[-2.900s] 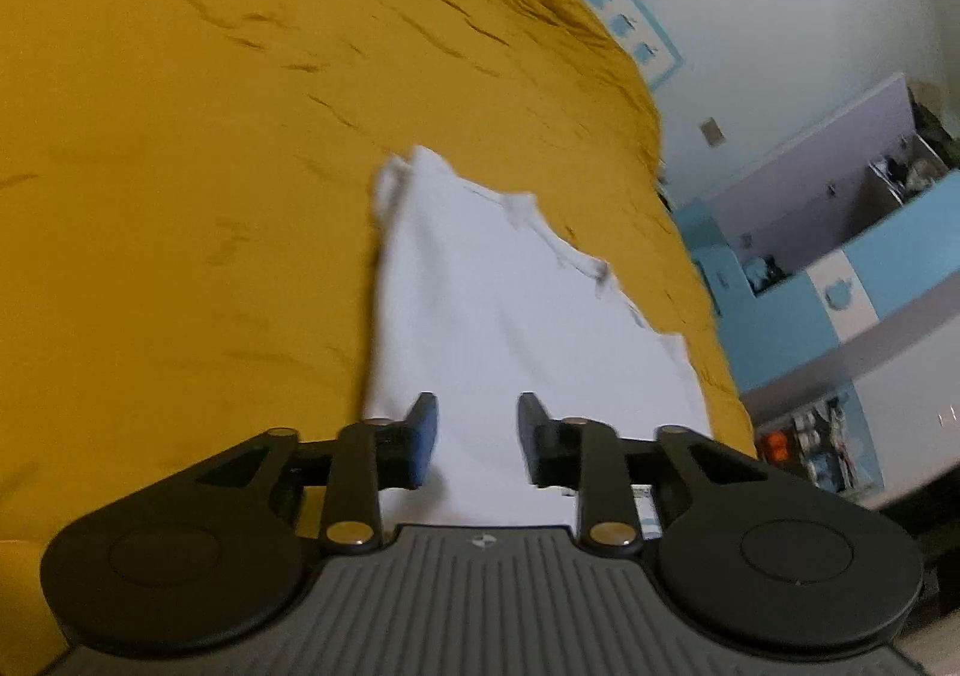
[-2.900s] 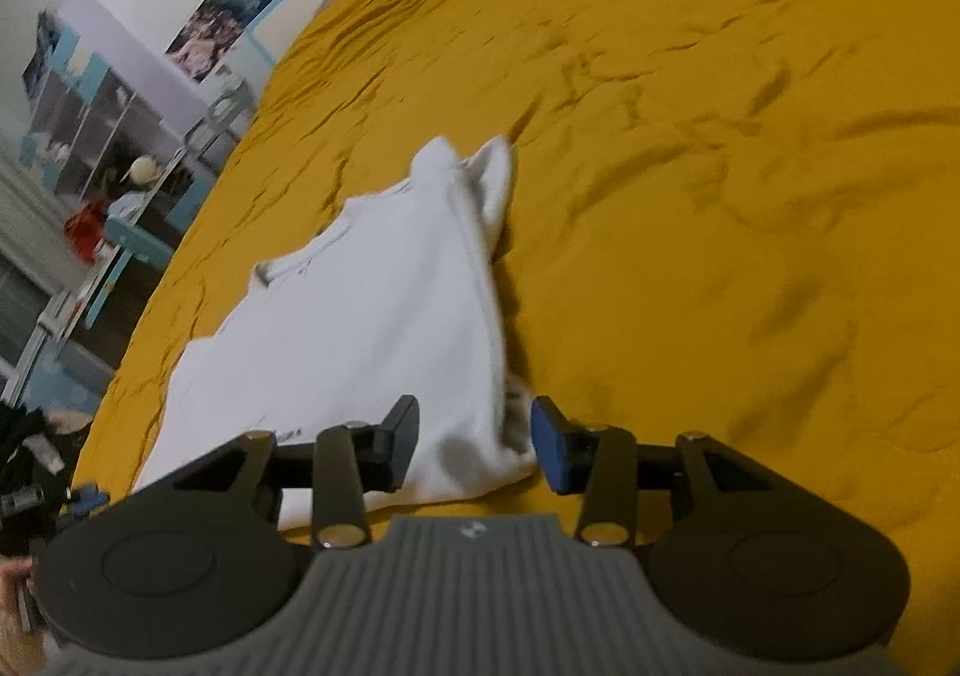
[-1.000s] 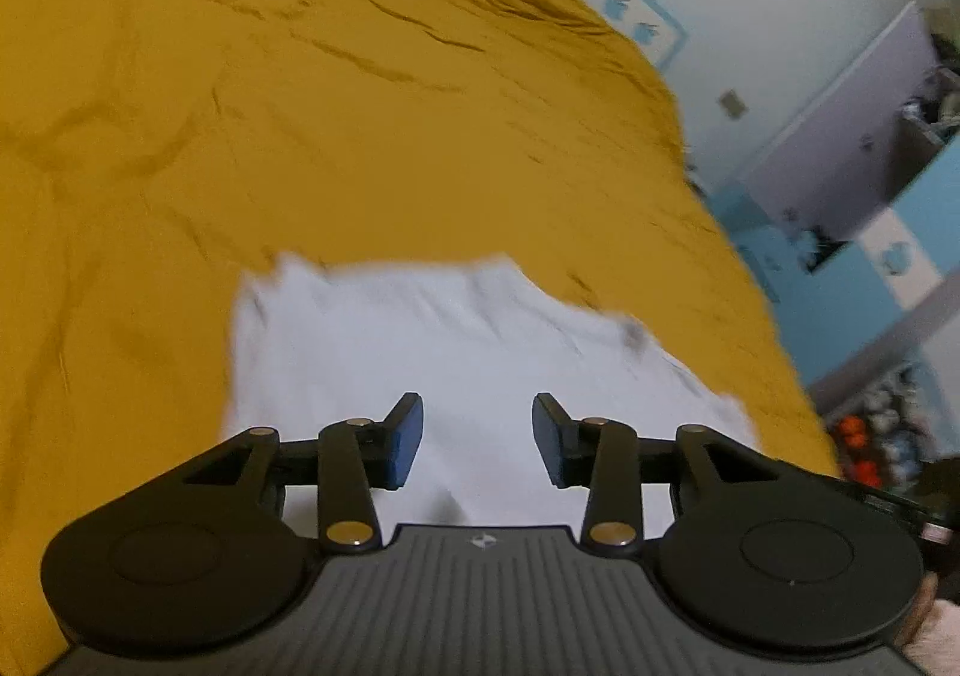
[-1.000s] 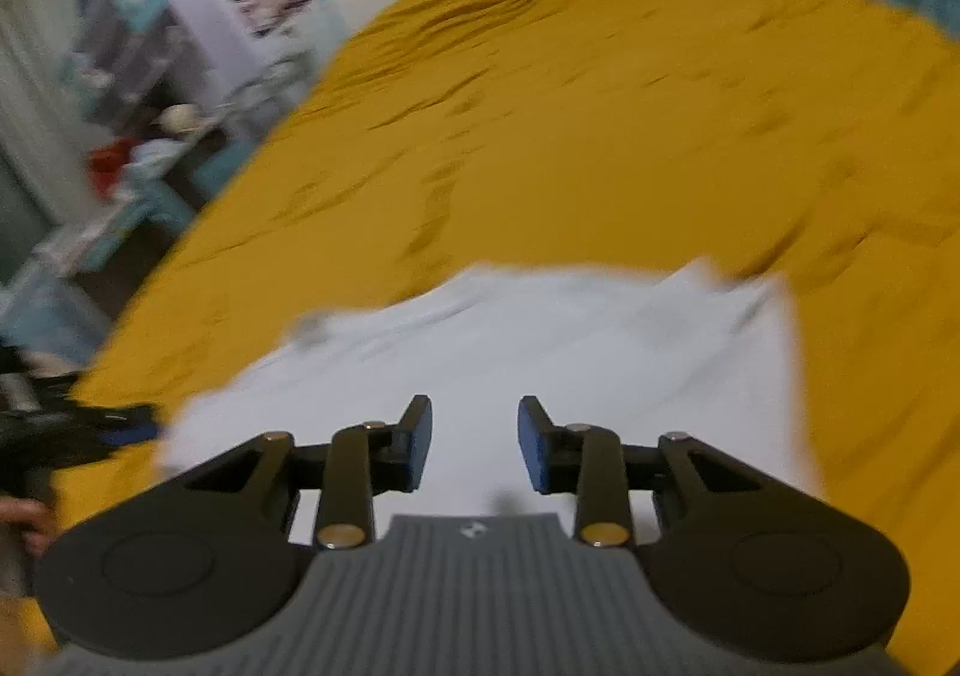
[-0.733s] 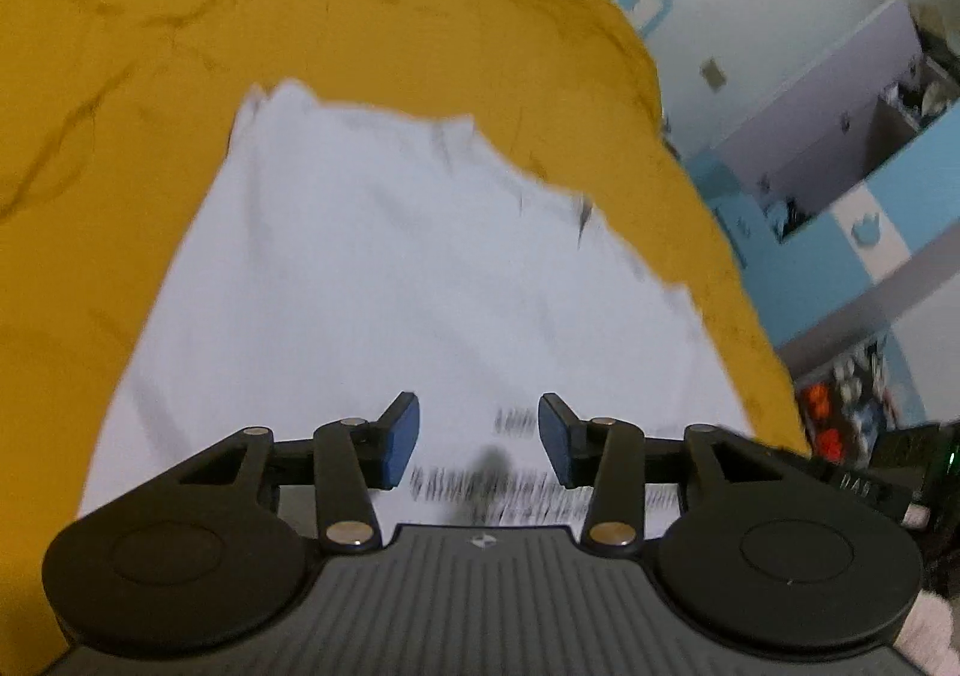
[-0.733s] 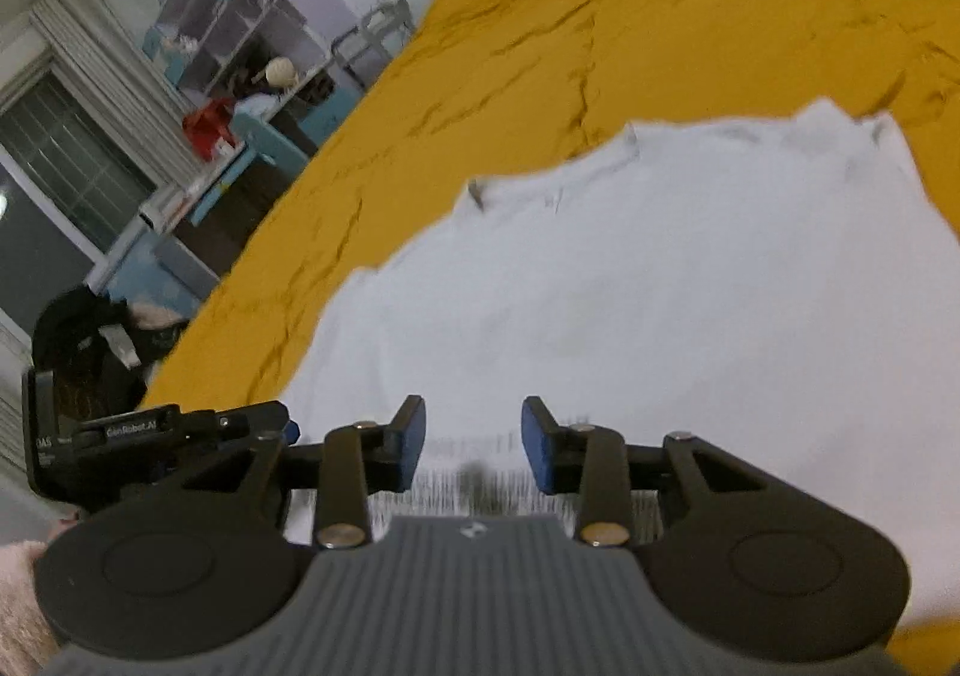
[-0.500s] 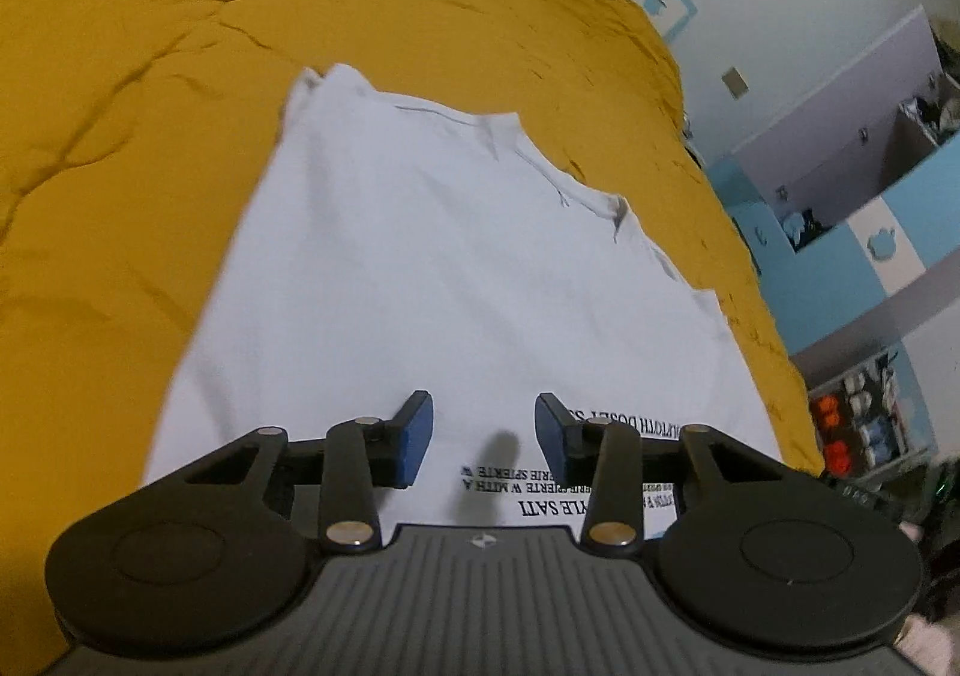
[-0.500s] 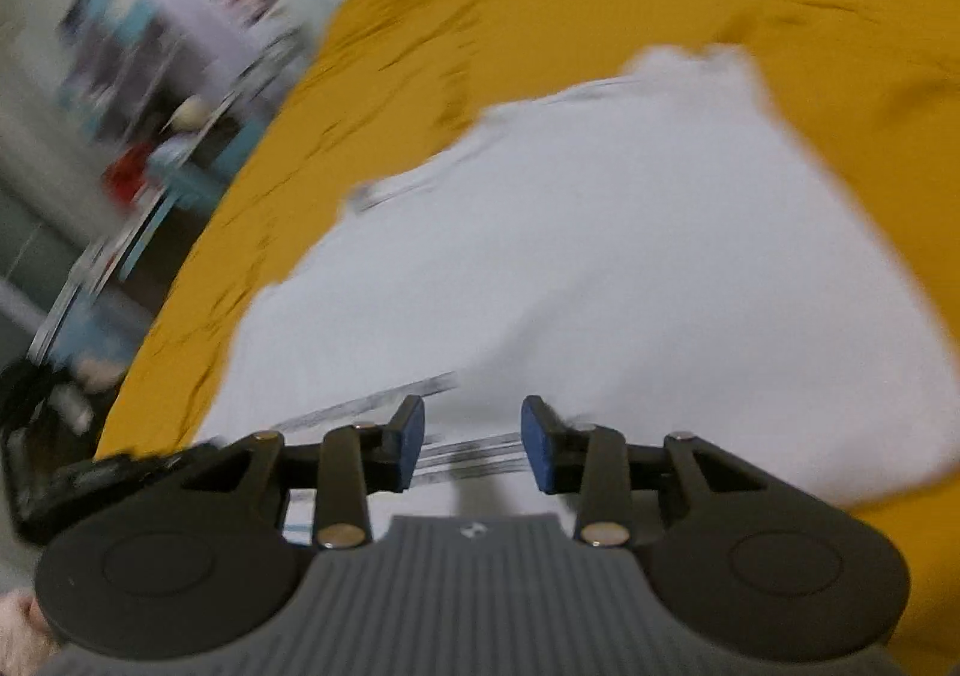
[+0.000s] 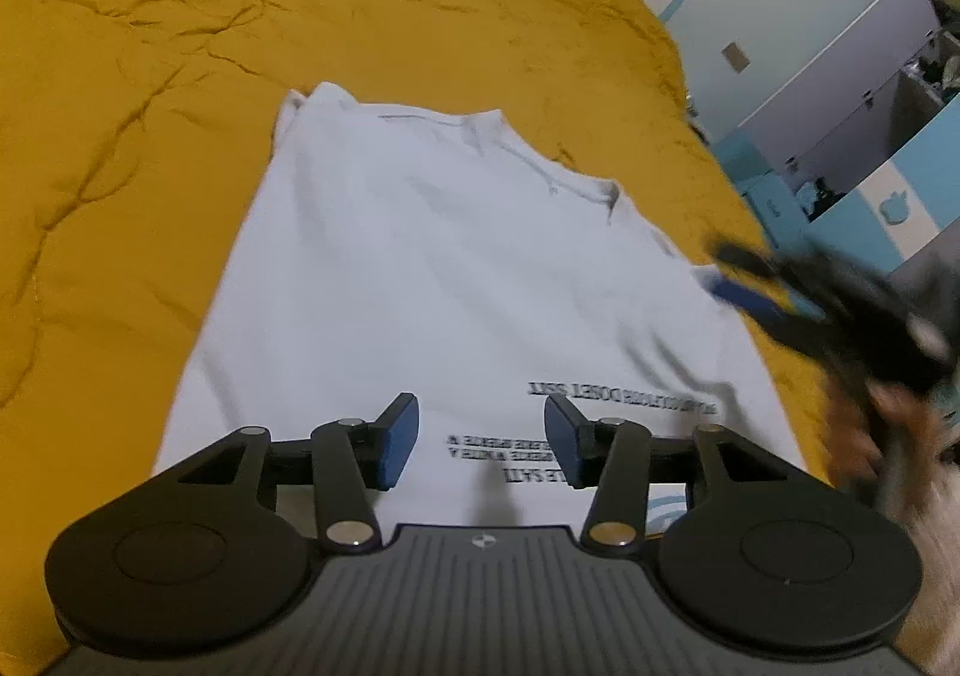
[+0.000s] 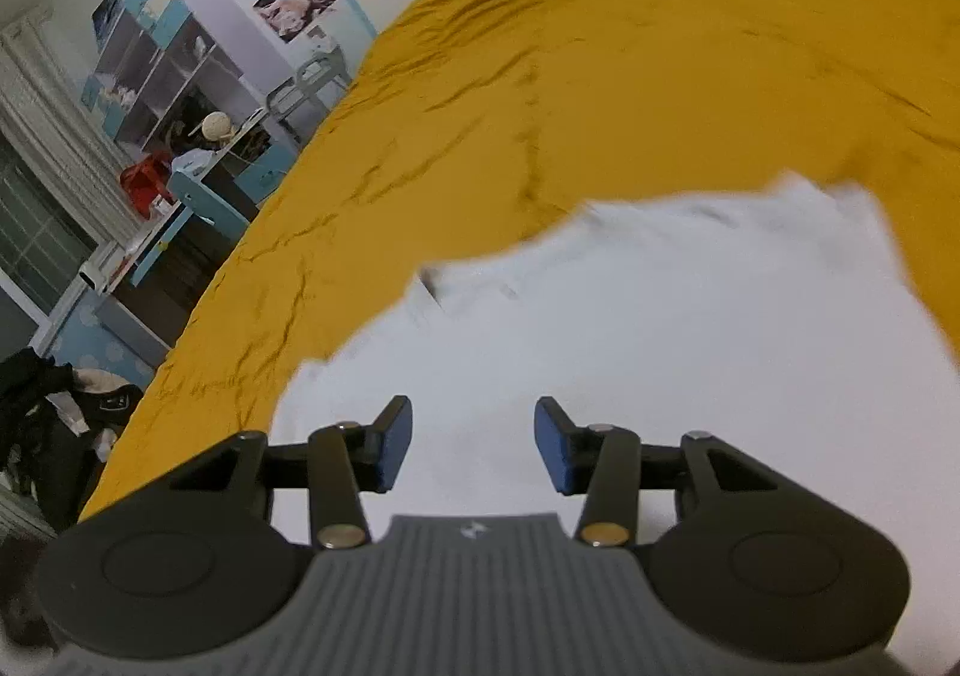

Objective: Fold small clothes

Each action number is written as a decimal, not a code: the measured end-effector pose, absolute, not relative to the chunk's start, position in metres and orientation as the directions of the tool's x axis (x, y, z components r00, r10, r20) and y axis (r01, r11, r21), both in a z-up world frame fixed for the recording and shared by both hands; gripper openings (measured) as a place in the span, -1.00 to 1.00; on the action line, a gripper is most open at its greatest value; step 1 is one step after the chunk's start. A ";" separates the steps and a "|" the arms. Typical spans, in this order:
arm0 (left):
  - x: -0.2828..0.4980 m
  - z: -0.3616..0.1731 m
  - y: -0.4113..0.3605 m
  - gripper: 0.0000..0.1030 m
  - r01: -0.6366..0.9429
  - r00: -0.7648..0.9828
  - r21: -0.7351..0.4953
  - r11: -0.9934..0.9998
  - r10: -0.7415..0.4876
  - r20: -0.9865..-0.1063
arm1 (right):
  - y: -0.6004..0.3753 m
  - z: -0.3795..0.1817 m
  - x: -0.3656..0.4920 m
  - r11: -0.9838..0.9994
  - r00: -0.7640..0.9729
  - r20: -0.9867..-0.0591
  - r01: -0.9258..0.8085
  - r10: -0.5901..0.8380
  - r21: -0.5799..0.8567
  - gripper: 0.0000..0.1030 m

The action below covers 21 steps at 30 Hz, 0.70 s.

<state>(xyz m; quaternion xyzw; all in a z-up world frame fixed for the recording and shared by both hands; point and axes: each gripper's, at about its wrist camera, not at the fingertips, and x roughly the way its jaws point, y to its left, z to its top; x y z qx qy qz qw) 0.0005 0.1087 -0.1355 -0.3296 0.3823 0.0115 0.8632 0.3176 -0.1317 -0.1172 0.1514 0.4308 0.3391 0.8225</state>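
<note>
I have the white shirt (image 9: pixel 456 268) lying flat on the yellow bedspread (image 9: pixel 180 45), collar end away from me and the printed black lettering at the near hem. My left claw (image 9: pixel 480 439) sits over that near hem with its jaws opening; the blue pads (image 9: pixel 399 445) stand apart on either side of the lettering and nothing is pinched between them. My right claw (image 10: pixel 473 445) is over the shirt (image 10: pixel 660 352) too, its jaws opening, pads clear of the cloth with only white fabric below the gap. In the left view the right claw (image 9: pixel 762 292) shows as a dark blur at the shirt's right edge, a hand (image 9: pixel 888 436) behind it, too smeared to read more. Beyond the bed, shelves (image 10: pixel 174 75) and a red item (image 10: pixel 144 184) stand against the wall.
</note>
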 end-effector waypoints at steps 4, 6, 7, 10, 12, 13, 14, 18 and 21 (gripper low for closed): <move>0.001 -0.140 0.109 0.14 -0.272 0.698 -0.568 0.776 -0.247 -0.672 | -0.064 -0.134 0.365 0.761 0.427 -0.630 -0.382 0.649 0.525 -0.18; 0.001 -0.142 0.110 0.14 -0.267 0.699 -0.576 0.773 -0.255 -0.667 | -0.035 -0.148 0.390 0.797 0.442 -0.663 -0.336 0.604 0.502 -0.18; 0.001 -0.142 0.110 0.14 -0.262 0.700 -0.574 0.776 -0.257 -0.666 | -0.030 -0.155 0.400 0.815 0.446 -0.682 -0.311 0.579 0.489 -0.18; 0.002 -0.143 0.110 0.17 -0.247 0.707 -0.556 0.793 -0.245 -0.663 | -0.007 -0.174 0.427 0.856 0.450 -0.729 -0.228 0.516 0.465 -0.18; 0.005 -0.145 0.111 0.17 -0.246 0.703 -0.559 0.792 -0.251 -0.665 | -0.006 -0.188 0.435 0.866 0.432 -0.754 -0.174 0.495 0.469 -0.18; 0.006 -0.147 0.111 0.17 -0.248 0.703 -0.564 0.788 -0.254 -0.664 | -0.008 -0.193 0.436 0.861 0.426 -0.754 -0.159 0.501 0.483 -0.18; 0.006 -0.148 0.111 0.18 -0.249 0.703 -0.565 0.786 -0.255 -0.664 | -0.011 -0.197 0.435 0.857 0.427 -0.749 -0.153 0.507 0.493 -0.18; 0.010 -0.151 0.110 0.23 -0.242 0.699 -0.568 0.787 -0.265 -0.664 | -0.015 -0.196 0.425 0.853 0.421 -0.744 -0.194 0.518 0.484 -0.16; 0.009 -0.151 0.110 0.26 -0.241 0.701 -0.570 0.786 -0.265 -0.662 | -0.021 -0.185 0.408 0.863 0.412 -0.758 -0.236 0.505 0.447 -0.15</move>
